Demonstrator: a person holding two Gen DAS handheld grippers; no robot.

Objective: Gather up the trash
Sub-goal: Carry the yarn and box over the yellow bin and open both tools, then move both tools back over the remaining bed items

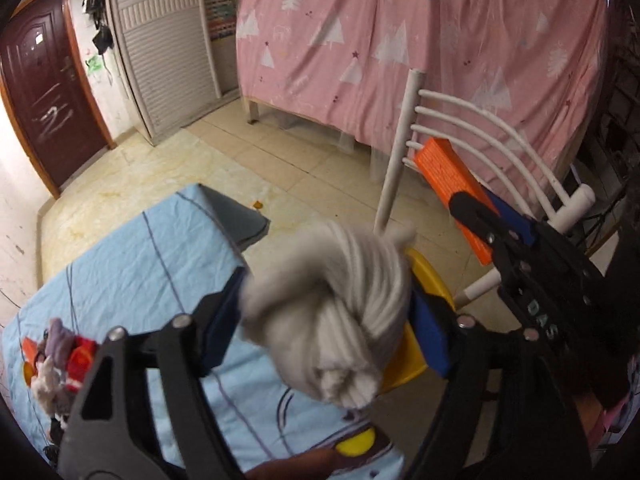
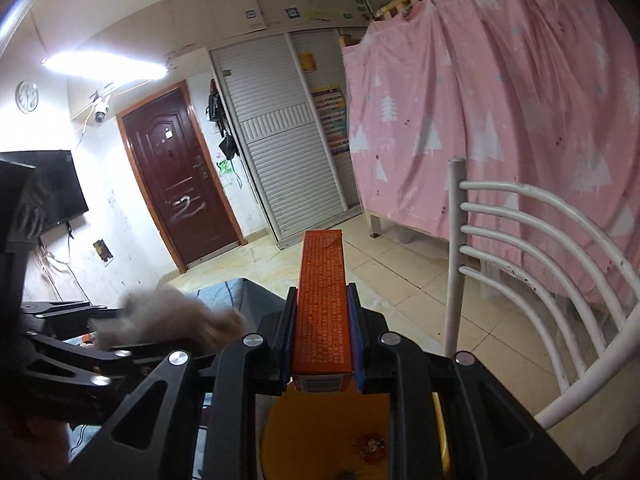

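Observation:
My left gripper (image 1: 326,316) is shut on a rolled grey-white sock (image 1: 332,312), held in the air above the edge of the blue-covered table (image 1: 132,268). The sock also shows blurred in the right wrist view (image 2: 172,316). My right gripper (image 2: 322,328) is shut on a long orange box (image 2: 322,300) that points forward; in the left wrist view the same box (image 1: 452,188) and right gripper (image 1: 476,220) are at the right, above a yellow stool (image 1: 428,280). The yellow stool (image 2: 332,432) lies below the right gripper.
A white chair back (image 1: 472,132) stands to the right, also in the right wrist view (image 2: 532,240). A pile of small toys and scraps (image 1: 56,360) lies on the table's left. A pink curtain (image 1: 420,40) hangs behind. A small orange scrap (image 1: 258,204) lies on the tiled floor.

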